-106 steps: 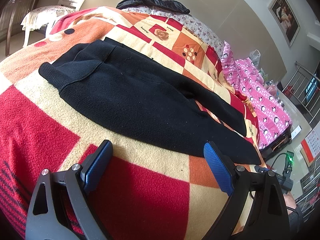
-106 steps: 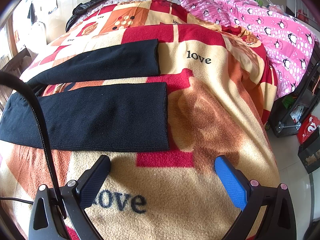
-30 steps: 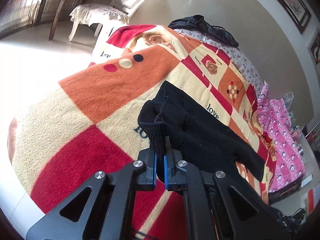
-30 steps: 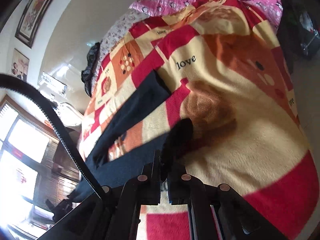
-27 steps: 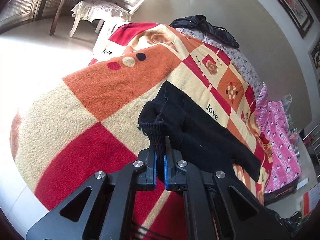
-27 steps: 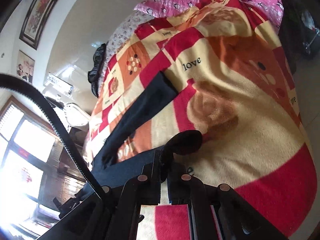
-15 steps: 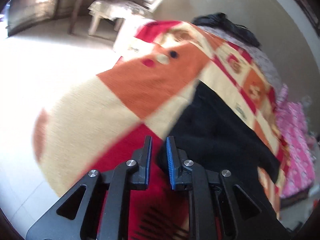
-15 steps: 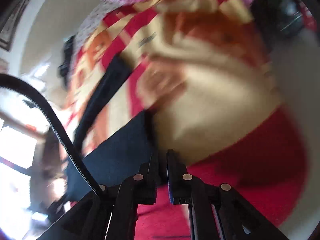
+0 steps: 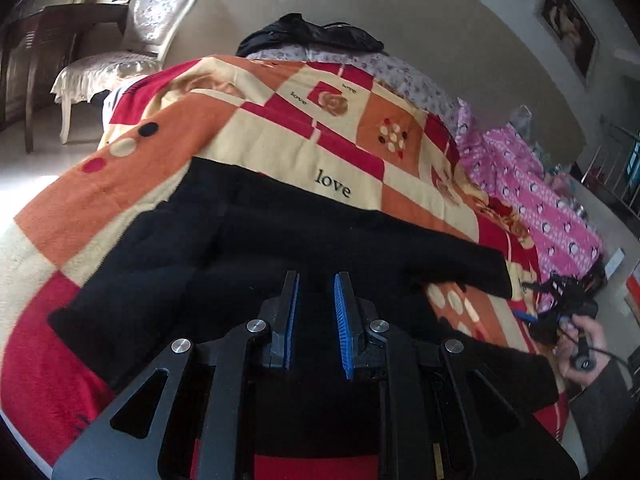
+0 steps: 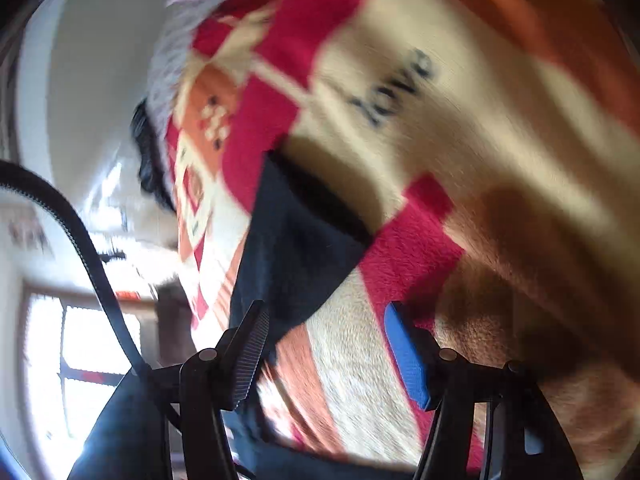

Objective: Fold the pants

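Observation:
Black knit pants [image 9: 248,248] lie on the patterned red, orange and cream blanket [image 9: 280,132], waistband at the left, one leg running right to its cuff [image 9: 492,276]. My left gripper [image 9: 316,312] hovers over the near part of the pants, jaws a little apart and empty. In the blurred right wrist view a leg cuff [image 10: 304,240] lies flat on the blanket [image 10: 460,140]. My right gripper [image 10: 324,344] is open and empty just in front of that cuff. The right gripper also shows in the left wrist view [image 9: 568,304], held in a hand at the far right.
A white chair [image 9: 132,40] and dark wooden furniture [image 9: 44,40] stand left of the bed. A black garment [image 9: 312,32] lies at the head of the bed. A pink penguin-print quilt [image 9: 540,200] covers the right side. A black cable [image 10: 80,240] crosses the right wrist view.
Both grippers held raised black fabric a second ago. Both have let go and opened, the right wider. The pants now lie flat, and the left gripper has swung over them.

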A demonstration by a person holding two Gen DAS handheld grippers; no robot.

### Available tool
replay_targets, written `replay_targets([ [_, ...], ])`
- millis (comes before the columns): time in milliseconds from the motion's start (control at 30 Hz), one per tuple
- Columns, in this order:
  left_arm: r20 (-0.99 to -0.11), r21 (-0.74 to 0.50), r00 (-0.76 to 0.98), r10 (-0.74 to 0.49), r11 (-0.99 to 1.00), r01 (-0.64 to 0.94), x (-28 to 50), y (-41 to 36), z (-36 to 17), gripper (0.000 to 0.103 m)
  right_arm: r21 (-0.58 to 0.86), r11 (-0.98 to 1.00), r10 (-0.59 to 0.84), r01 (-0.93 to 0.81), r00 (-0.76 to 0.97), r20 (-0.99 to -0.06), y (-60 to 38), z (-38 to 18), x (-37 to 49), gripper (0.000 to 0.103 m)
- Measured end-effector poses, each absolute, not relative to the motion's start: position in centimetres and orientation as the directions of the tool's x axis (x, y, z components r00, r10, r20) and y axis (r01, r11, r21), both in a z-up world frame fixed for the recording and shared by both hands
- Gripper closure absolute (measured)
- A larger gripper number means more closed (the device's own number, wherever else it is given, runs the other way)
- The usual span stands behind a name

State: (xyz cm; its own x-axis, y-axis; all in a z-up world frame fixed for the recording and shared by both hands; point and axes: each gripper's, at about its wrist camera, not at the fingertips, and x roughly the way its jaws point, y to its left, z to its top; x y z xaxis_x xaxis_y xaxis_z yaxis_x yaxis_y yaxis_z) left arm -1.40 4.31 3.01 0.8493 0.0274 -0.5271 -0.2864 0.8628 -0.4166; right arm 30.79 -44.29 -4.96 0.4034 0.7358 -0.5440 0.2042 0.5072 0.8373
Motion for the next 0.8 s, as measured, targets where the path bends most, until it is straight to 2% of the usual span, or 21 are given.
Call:
replay_targets([
  [100,-0.578,-0.427,0.816,0.030,0.841,-0.333,-0.9,5.0,1.1,0.088,0.826,0.545,0.716,0.145,0.432,-0.548,-43.7,-4.7,31.9,0.048],
  [167,-0.557,-0.445,0.829,0.054,0.823,-0.353,-1.3,6.0,1.0,0.088,0.823,0.550,0.703,0.141,0.454,-0.548,-43.4,-4.7,32.5,0.049],
  [333,-0.588,-0.463,0.807,0.057,0.794,-0.394,-1.1,6.9,0.1,0.088,0.819,0.563,0.697,0.111,0.467,-0.543,-42.1,-4.4,32.2,0.051],
  [400,-0.588,-0.461,0.807,0.053,0.798,-0.388,-1.3,6.5,0.1,0.088,0.804,0.586,0.681,0.105,0.475,-0.558,-41.3,-4.6,31.9,0.068],
  [433,-0.590,-0.456,0.805,0.053,0.801,-0.387,-1.4,6.3,0.1,0.088,0.802,0.589,0.681,0.101,0.472,-0.560,-41.1,-4.7,32.1,0.074],
  [467,-0.594,-0.452,0.803,0.054,0.803,-0.388,-1.3,6.2,0.1,0.088,0.791,0.604,0.673,0.097,0.469,-0.571,-41.1,-4.9,32.1,0.087],
  [500,-0.596,-0.452,0.802,0.052,0.803,-0.388,-1.2,6.2,0.1,0.088,0.781,0.620,0.666,0.081,0.472,-0.577,-41.1,-4.9,32.0,0.095],
  [533,-0.597,-0.454,0.801,0.049,0.803,-0.387,-1.2,6.3,0.1,0.088,0.765,0.641,0.654,0.055,0.482,-0.583,-41.1,-4.6,31.8,0.098],
  [767,-0.598,-0.486,0.801,0.029,0.782,-0.391,-1.3,6.8,-0.2,0.088,0.685,0.728,0.565,-0.028,0.591,-0.576,-43.9,0.1,28.2,0.099],
  [800,-0.598,-0.490,0.801,0.025,0.780,-0.390,-1.3,6.9,-0.2,0.088,0.672,0.740,0.547,-0.018,0.598,-0.586,-44.4,0.7,27.8,0.103],
])
